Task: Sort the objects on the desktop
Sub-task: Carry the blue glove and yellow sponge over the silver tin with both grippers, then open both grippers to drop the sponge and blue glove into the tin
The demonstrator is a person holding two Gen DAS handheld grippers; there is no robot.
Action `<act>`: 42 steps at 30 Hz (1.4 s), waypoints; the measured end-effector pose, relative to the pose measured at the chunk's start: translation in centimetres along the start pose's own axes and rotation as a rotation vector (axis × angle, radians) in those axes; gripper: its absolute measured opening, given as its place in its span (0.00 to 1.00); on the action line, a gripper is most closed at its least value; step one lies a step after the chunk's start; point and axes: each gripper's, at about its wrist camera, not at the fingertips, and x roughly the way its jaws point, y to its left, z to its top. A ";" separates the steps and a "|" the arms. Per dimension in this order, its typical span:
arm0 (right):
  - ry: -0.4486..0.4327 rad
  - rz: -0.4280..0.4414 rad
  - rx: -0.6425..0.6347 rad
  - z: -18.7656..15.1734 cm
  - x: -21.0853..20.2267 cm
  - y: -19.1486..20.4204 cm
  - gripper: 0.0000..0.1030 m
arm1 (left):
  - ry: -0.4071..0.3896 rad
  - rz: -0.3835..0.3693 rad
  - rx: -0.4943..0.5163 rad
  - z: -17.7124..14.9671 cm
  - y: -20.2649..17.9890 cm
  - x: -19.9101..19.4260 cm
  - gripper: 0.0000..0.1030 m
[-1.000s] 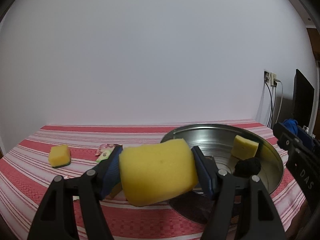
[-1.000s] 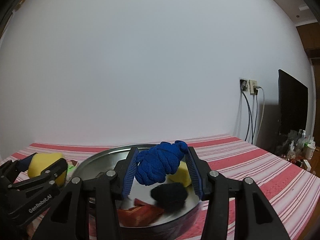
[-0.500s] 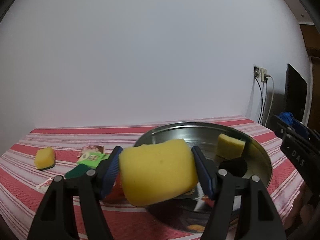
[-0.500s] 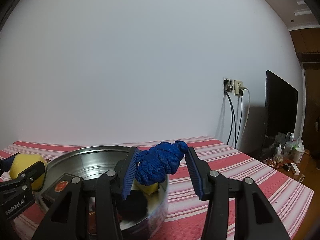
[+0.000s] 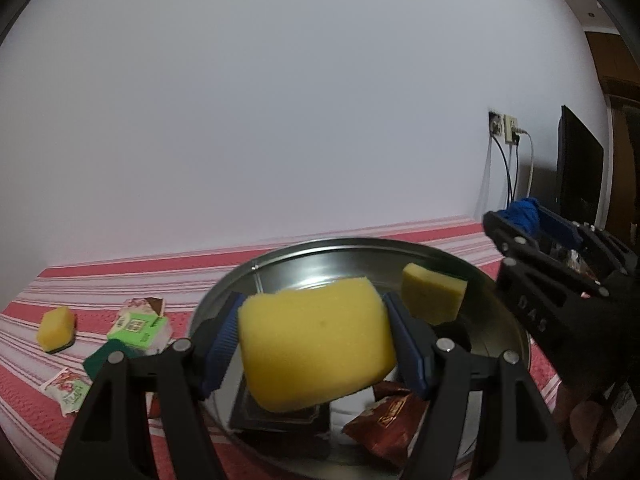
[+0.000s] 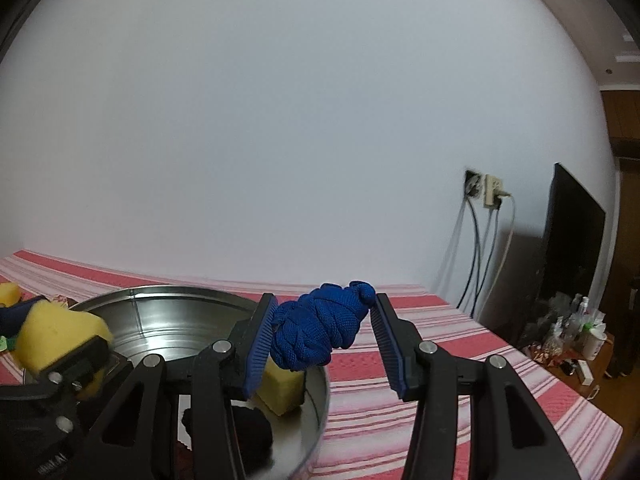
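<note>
The left gripper pinches a porous yellow sponge above the shiny round metal basin. Beside it, the right gripper clamps a knotted blue rope bundle over the basin's rim; striped red cloth lies beyond.

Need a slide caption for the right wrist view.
Right gripper holds a blue rope bundle above the metal basin rim.
</note>
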 end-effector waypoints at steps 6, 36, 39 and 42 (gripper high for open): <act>0.037 0.041 0.014 0.1 1.4 -0.5 0.50 | 0.024 -0.011 -0.011 0.0 -0.1 0.6 0.68; 0.098 0.178 0.065 -0.1 3.8 -0.8 0.68 | 0.028 0.036 -0.067 0.0 0.8 1.6 0.96; 0.072 0.176 0.084 -0.1 3.3 -1.3 0.74 | 0.020 0.051 -0.081 0.1 1.4 1.7 1.00; 0.076 0.168 0.079 -0.1 3.4 -1.2 0.74 | 0.021 0.050 -0.080 0.0 1.4 2.0 1.00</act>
